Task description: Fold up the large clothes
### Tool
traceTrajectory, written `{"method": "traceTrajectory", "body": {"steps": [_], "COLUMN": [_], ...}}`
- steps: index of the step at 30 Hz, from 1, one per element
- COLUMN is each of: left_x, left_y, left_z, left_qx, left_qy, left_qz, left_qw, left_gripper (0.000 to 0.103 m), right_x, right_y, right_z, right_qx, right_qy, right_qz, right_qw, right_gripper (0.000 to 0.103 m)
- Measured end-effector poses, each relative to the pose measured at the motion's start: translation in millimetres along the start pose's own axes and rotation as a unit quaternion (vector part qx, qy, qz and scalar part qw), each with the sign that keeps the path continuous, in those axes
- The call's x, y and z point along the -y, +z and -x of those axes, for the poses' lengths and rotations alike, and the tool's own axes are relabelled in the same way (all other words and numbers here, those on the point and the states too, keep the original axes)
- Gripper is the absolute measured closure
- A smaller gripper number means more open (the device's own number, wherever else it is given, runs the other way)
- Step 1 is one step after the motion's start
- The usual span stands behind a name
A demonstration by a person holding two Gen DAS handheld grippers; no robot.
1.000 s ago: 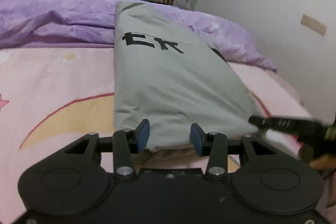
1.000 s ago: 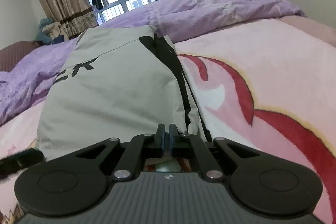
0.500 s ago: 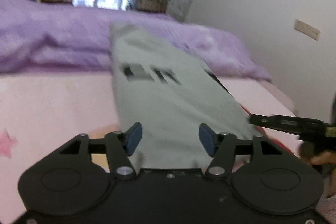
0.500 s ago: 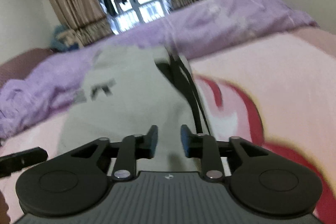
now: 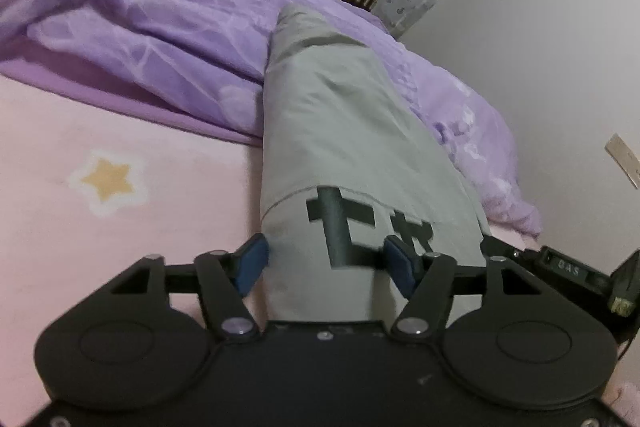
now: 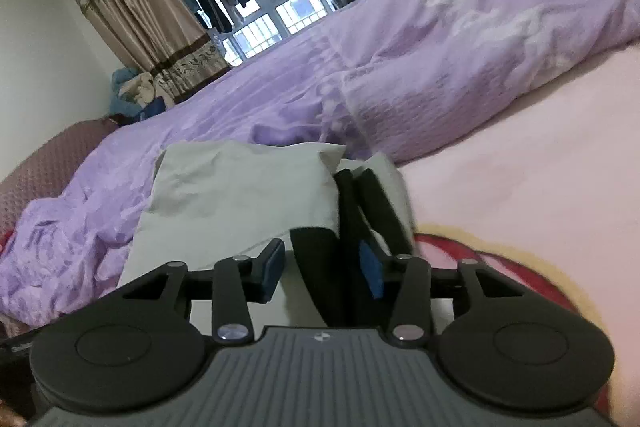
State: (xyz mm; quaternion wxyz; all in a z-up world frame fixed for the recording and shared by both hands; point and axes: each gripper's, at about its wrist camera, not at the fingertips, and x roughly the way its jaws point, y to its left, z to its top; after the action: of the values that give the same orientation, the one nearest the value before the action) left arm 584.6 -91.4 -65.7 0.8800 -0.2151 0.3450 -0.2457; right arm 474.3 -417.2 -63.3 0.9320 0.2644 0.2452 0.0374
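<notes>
Now both tools have let go: the left hand-held gripper (image 5: 326, 265) stands a good way apart and is opening further, and the right hand-held gripper (image 6: 322, 269), pinched shut a second ago, is opening too. Grey cloth lies between each pair of pads, but none seems pressed on, though the right-hand view is partly blocked by dark trim. The one grey garment (image 5: 340, 131) lies lengthwise on the pink bed sheet (image 5: 120, 219), its far end against the purple quilt (image 5: 140, 7), and its near end now lies doubled over so the black lettering (image 5: 360, 227) sits close to the pads. That fold looks placed; I judge another halving remains. Counted: one garment, two grippers, one quilt.
</notes>
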Motion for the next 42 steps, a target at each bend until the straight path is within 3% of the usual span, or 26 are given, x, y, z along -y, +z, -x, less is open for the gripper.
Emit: {"method": "traceTrajectory", "body": {"steps": [1,2,3,4,7,9,14,17,20,21,25,30,33,42], "left_x": [1.9,5.0,9.9,14.4,28.0,32.0,45.6,41.3,35.7,36.9,42.1,33.8,36.6,51.2], "left_y": [0.3,1.3,0.4,0.1,-0.8,-2.5,-8.9,-5.7,-5.3,-9.7,-47.1,-97.5,-123.9,-152.4], "left_z": [-3.1,-5.9,-4.2,-1.8,1.8,0.1,-20.6,-22.8,-5.2,6.6,64.7,123.9,141.6,106.5], "left_qx": [0.002,0.005,0.009,0.011,0.019,0.022,0.017,0.009,-0.001,0.000,0.010,0.000,-0.006,-0.026], "left_qy": [0.002,0.004,0.008,0.009,0.003,0.000,0.049,0.053,0.048,0.046,0.047,0.028,0.020,0.063], "left_qz": [-0.005,-0.012,-0.018,-0.023,-0.046,-0.064,-0.131,-0.126,-0.101,-0.106,-0.155,-0.155,-0.151,-0.157], "left_qw": [1.0000,0.9999,0.9998,0.9996,0.9988,0.9977,0.9901,0.9906,0.9937,0.9933,0.9867,0.9876,0.9883,0.9852], "left_gripper": [0.037,0.039,0.041,0.044,0.051,0.050,0.040,0.039,0.043,0.042,0.042,0.042,0.041,0.046], "right_x": [0.1,-1.2,-3.1,-4.9,-15.8,-15.7,5.3,1.9,-6.2,-5.8,-1.3,20.1,26.6,9.1], "right_y": [0.3,1.2,1.5,2.3,3.2,1.1,-12.1,-12.5,-10.7,-11.5,-34.2,-85.4,-102.9,-112.7], "right_z": [-1.9,-4.7,-4.4,-1.9,19.3,29.4,0.6,-2.6,11.8,23.7,83.7,140.0,152.9,141.1], "right_qx": [-0.002,-0.007,-0.004,-0.002,0.033,0.052,0.007,-0.003,-0.003,0.002,0.015,0.010,0.011,0.007], "right_qy": [0.002,-0.002,-0.006,0.001,-0.005,-0.015,-0.049,-0.055,-0.062,-0.061,-0.047,-0.047,-0.044,-0.063], "right_qz": [-0.002,0.001,0.011,0.019,0.048,0.052,0.034,0.028,0.039,0.037,0.035,-0.007,-0.036,-0.023], "right_qw": [1.000,1.000,1.000,1.000,0.998,0.997,0.998,0.998,0.997,0.997,0.998,0.999,0.998,0.998], "right_gripper": [0.050,0.060,0.089,0.098,0.099,0.099,0.099,0.098,0.087,0.075,0.059,0.059,0.057,0.058]}}
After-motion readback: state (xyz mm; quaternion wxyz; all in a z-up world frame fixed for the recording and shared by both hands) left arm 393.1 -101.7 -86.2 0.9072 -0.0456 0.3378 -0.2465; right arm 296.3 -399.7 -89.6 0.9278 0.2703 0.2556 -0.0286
